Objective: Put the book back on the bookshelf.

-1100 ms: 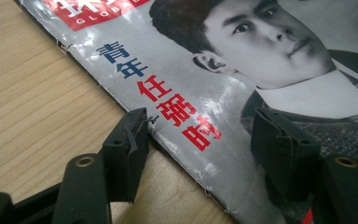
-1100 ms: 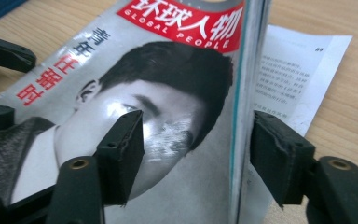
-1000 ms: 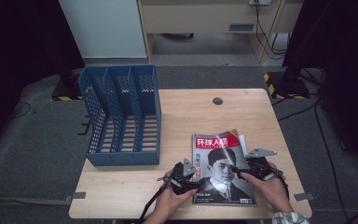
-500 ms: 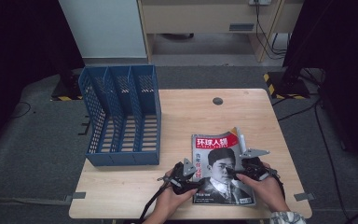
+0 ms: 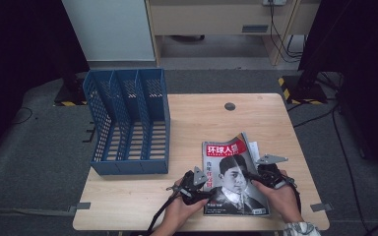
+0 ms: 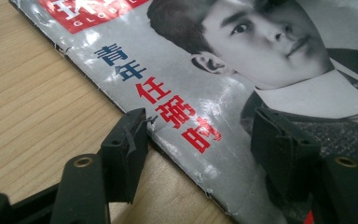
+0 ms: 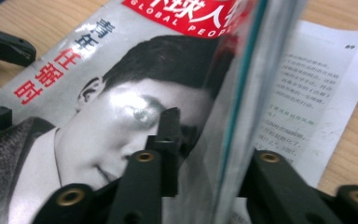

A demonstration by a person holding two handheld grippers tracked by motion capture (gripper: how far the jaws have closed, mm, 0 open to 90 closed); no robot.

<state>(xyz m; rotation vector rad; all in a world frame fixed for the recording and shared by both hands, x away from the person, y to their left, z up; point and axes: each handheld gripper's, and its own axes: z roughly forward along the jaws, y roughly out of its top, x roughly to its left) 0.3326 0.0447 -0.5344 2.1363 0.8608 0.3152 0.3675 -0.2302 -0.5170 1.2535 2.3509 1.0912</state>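
Where the high view looks down on the table (image 5: pixel 142 206), a magazine (image 5: pixel 234 179) lies at the near right, cover up, red title band at its far end, near corner by the table's front edge. Blue file rack (image 5: pixel 128 123) stands well apart at the far left, three open slots. Small dark disc (image 5: pixel 230 106) sits near the far edge. Left gripper (image 5: pixel 204 189) meets the magazine's left edge; right gripper (image 5: pixel 251 176) is at its right edge, where the pages lift and fan. Both are hand-held, a hand (image 5: pixel 179 214) behind the left one. Left gripper view: jaws spread wide, straddling the worn spine edge, one jaw over bare wood beside the spine, the other over the cover; nothing clamped. Red and blue characters run along the spine side. Right gripper view: jaws stand either side of the raised cover edge, one in front of the portrait, one behind the lifted sheets, printed inner pages (image 7: pixel 303 88) showing beyond; whether they pinch the cover or merely bracket it, I cannot tell.
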